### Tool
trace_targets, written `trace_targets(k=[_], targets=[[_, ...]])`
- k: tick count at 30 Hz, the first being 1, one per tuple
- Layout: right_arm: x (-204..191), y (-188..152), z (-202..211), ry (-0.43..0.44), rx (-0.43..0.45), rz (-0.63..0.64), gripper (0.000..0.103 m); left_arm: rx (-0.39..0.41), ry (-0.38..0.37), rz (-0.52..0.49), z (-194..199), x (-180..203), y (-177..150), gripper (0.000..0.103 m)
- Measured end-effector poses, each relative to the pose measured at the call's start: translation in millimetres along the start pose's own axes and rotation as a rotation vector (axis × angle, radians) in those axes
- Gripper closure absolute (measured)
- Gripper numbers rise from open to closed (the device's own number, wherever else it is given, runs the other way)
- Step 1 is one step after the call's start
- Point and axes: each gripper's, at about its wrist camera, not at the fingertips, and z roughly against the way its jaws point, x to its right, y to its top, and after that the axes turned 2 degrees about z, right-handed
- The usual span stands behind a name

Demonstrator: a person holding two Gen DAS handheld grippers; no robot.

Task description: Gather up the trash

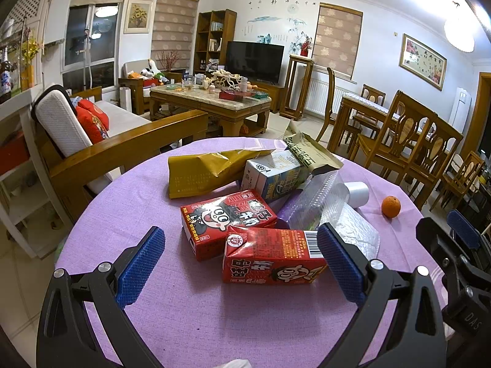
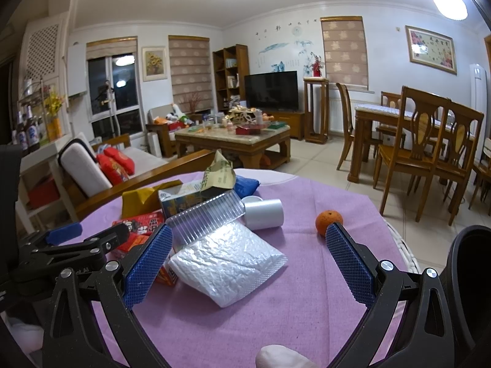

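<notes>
A heap of trash lies on the round table with a purple cloth [image 1: 196,322]. It holds two red milk cartons [image 1: 273,254] [image 1: 227,217], a blue-and-white carton [image 1: 276,174], a gold bag [image 1: 208,171], a clear ribbed plastic box [image 2: 205,217], a white cup on its side [image 2: 264,213] and a white bubble mailer [image 2: 227,260]. My left gripper [image 1: 242,263] is open, its fingers on either side of the nearer red carton without touching it. My right gripper [image 2: 248,263] is open just above the bubble mailer.
An orange [image 2: 328,219] sits right of the heap, by my right fingertip. A dark round container [image 2: 469,276] stands at the table's right edge. A wooden sofa [image 1: 129,153] is behind the table on the left, dining chairs [image 2: 429,153] on the right.
</notes>
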Motion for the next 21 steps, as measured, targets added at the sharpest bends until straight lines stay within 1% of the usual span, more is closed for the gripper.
trace_targets(k=[21], targets=[[1.7, -2.8, -0.3, 0.0, -0.005, -0.003, 0.004, -0.002, 0.0, 0.0, -0.4, -0.6, 0.2, 0.005]])
